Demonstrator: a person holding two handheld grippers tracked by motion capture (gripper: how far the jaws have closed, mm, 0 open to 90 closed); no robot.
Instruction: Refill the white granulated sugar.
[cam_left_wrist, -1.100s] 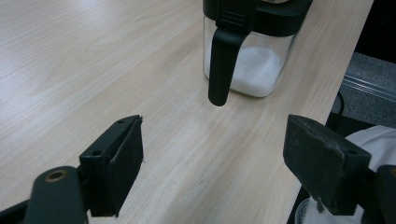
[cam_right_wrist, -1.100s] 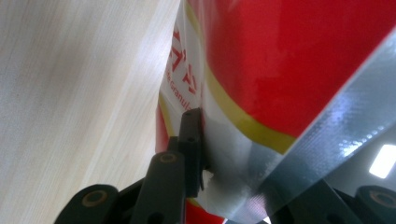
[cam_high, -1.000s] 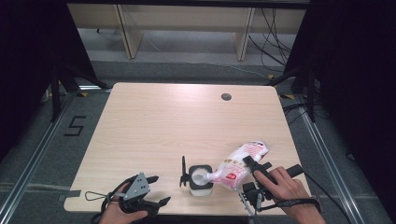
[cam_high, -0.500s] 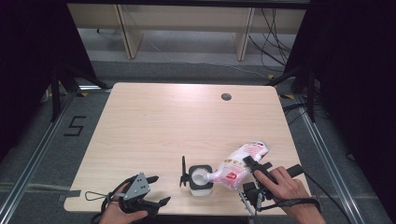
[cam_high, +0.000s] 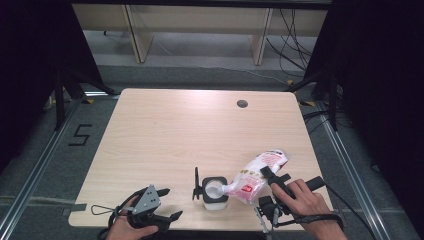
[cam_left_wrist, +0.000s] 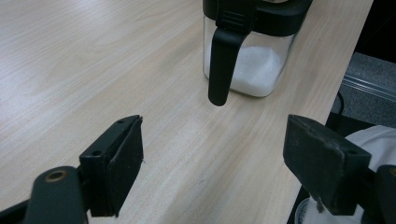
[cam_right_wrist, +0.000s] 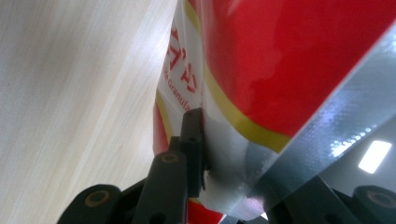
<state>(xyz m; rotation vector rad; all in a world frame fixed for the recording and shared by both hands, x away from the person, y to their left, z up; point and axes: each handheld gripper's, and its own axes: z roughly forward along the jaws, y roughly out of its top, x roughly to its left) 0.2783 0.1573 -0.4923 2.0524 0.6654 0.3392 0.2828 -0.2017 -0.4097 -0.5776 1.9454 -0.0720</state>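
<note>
At inspection, the right gripper (cam_high: 267, 172) clamped the tilted sugar bag (cam_high: 257, 172) pouring into the part-filled jar (cam_high: 215, 191) at its 8 o'clock; the left gripper (cam_high: 167, 205) stood open, empty; filling remained unfinished.

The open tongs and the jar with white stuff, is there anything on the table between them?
No. In the left gripper view, only bare wooden table lies between the left tongs and the jar.
</note>
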